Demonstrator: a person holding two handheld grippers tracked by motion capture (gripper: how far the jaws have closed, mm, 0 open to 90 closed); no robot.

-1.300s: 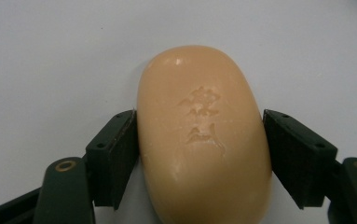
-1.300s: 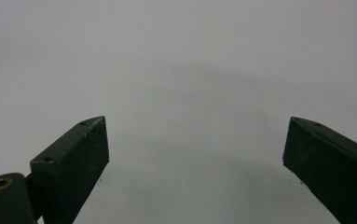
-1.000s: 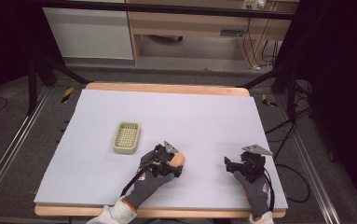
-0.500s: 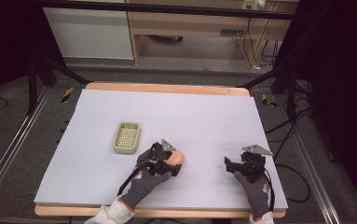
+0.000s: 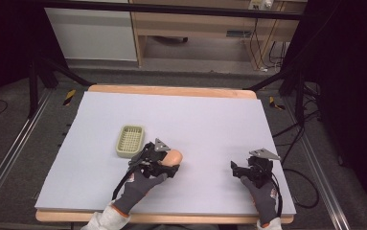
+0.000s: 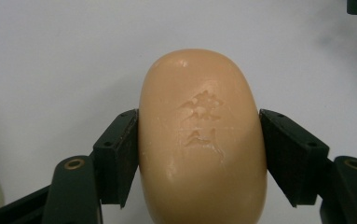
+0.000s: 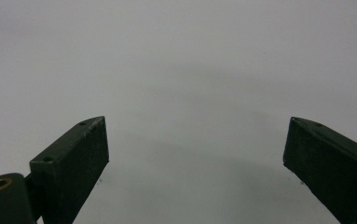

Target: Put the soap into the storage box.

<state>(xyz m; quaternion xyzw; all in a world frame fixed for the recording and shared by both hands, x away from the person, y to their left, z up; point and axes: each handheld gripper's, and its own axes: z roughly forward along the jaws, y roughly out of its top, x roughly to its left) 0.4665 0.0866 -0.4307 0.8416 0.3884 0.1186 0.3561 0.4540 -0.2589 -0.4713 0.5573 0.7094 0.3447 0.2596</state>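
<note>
- The left gripper [image 5: 171, 163], in the lower middle of the high view, has its jaws closed on the soap [image 5: 173, 157]; in the left gripper view the two black pads press the bar's long sides, one on each flank.
- The soap [image 6: 202, 135] sits in the centre of that view, a peach oval with a stamped mark facing the camera, gripped around its lower half.
- Whether the bar rests on the table [image 5: 205, 115] or is just clear of it cannot be told; it looks low, close to the white surface.
- The dish [image 5: 130, 141], a pale green slotted tray, lies just left of and a little above the left gripper in the high view, near but not touching the soap, and it holds nothing.
- The right gripper [image 5: 235, 168], in the lower right of the high view, is well apart from the soap and dish; in the right gripper view its jaws stand wide apart with nothing between them but bare table [image 7: 181, 70].
- Judged from this, the grasp is made, so the first part looks done.
- What likely remains: carrying the bar the short way toward the upper left, setting it into the dish, and letting go.
- The right gripper seems to have no part in the work at this stage.
</note>
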